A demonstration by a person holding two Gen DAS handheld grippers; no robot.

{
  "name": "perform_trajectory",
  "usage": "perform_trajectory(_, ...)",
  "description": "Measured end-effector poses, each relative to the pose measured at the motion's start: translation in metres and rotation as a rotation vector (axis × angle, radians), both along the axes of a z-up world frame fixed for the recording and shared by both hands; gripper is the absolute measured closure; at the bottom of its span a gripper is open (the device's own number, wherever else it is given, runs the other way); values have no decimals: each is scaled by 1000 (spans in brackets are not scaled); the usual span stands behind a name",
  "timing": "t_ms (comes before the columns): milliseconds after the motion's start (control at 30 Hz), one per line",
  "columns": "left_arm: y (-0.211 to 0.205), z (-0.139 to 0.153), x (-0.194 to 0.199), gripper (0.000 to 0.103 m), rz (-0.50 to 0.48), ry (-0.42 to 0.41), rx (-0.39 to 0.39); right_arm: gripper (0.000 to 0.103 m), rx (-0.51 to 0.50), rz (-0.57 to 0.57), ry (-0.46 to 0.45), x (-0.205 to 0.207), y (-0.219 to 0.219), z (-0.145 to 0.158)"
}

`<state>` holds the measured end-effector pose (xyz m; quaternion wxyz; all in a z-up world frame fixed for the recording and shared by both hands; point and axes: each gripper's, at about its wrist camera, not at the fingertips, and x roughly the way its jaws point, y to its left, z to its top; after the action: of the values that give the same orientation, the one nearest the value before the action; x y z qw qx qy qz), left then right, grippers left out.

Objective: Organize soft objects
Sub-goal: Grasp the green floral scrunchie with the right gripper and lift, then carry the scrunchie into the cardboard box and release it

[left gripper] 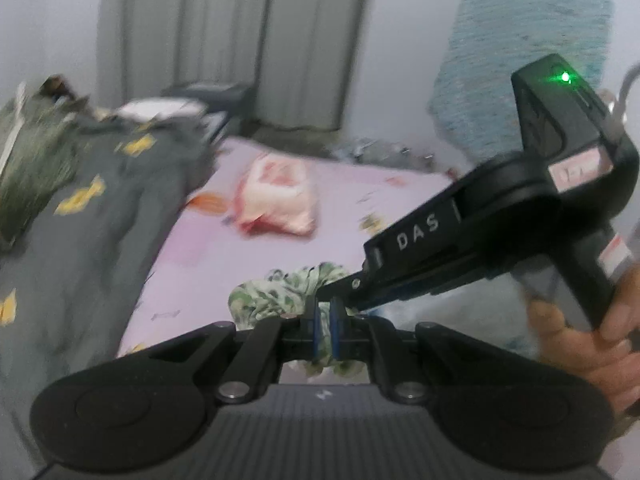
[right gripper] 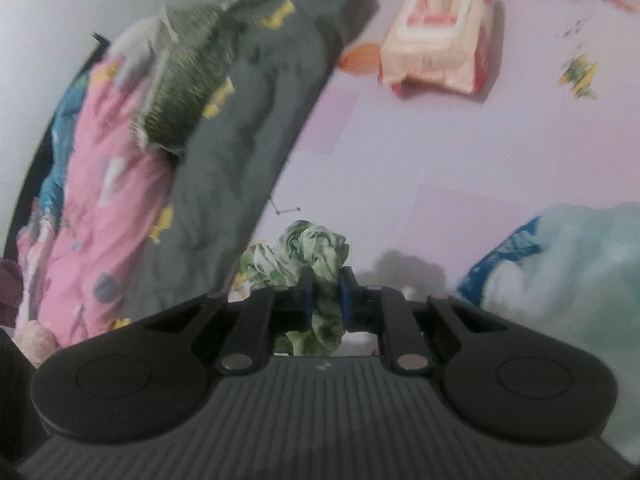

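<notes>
Both claws are clenched on the same green-and-white patterned cloth (left gripper: 280, 292). The left claw (left gripper: 325, 320) pinches a fold of it between its blue pads, and the right claw (right gripper: 325, 300) grips another bunch of the fabric. In the left wrist view the right claw's nose comes in from the right and meets the cloth just beside the left pads. The cloth hangs bunched above the pink bed sheet (right gripper: 400, 160), toward the sheet's near edge, with a shadow on the sheet below it.

A pack of wipes (right gripper: 436, 52) lies well apart, toward the far side of the bed. A grey blanket (right gripper: 248, 140) with yellow marks runs along the bed's left edge, and a pale blue bundle (right gripper: 560, 264) sits at the right.

The two grips look very close together, so the cloth may stay crumpled rather than spread. If the hands pull apart unevenly, the thin fold in one claw could slip free and the cloth would drop in a heap.
</notes>
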<state>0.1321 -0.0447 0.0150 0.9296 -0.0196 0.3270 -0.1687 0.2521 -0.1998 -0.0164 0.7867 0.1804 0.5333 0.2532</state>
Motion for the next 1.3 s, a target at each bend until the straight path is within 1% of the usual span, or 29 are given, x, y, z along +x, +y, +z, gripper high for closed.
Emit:
perform_trajectory(100, -31, 19, -10, 97, -81, -29, -24, 91, 19, -48, -43, -24, -37, 22)
perform_trajectory(167, -56, 27, -16, 97, -147, -31, -48, 91, 23, -92, -64, -43, -67, 34)
perform_trajectory(267, -99, 33, -23, 97, -254, -18, -83, 91, 11, -180, -88, -78, -122, 47)
perform_trajectory(333, -132, 34, -31, 97, -331, -14, -92, 91, 1, -242, -92, -101, -157, 49)
perform_trajectory(433, -180, 30, -43, 97, -442, 1, -99, 91, -23, -352, -90, -137, -211, 51)
perform_trajectory(533, -226, 21, -56, 97, -545, 34, -112, 91, -49, -460, -81, -175, -260, 49)
perform_trajectory(700, -285, 0, -71, 97, -649, 115, -126, 91, -97, -611, -74, -237, -320, 41)
perform_trajectory(800, -312, -13, -81, 97, -684, 149, -123, 91, -124, -674, -81, -262, -342, 33)
perform_trajectory(933, -336, -29, -91, 96, -731, 197, -96, 91, -196, -719, -80, -277, -354, 20)
perform_trajectory(967, -340, -33, -92, 92, -742, 208, -83, 91, -214, -722, -78, -278, -356, 17)
perform_trajectory(1000, -343, -36, -93, 86, -748, 217, -69, 91, -244, -727, -79, -281, -357, 14)
perform_trajectory(1067, -342, -40, -100, 80, -757, 230, -56, 89, -312, -723, -87, -283, -354, 10)
perform_trajectory(1133, -337, -43, -102, 77, -747, 235, -50, 88, -365, -718, -95, -286, -353, 7)
perform_trajectory(1167, -334, -42, -102, 74, -741, 237, -51, 88, -389, -719, -98, -288, -353, 5)
perform_trajectory(1200, -331, -40, -101, 68, -735, 238, -56, 87, -402, -720, -97, -289, -353, 6)
perform_trajectory(1267, -326, -35, -100, 62, -722, 236, -62, 82, -396, -733, -101, -293, -355, 6)
perform_trajectory(1300, -324, -34, -100, 61, -715, 230, -64, 82, -383, -743, -105, -295, -357, 6)
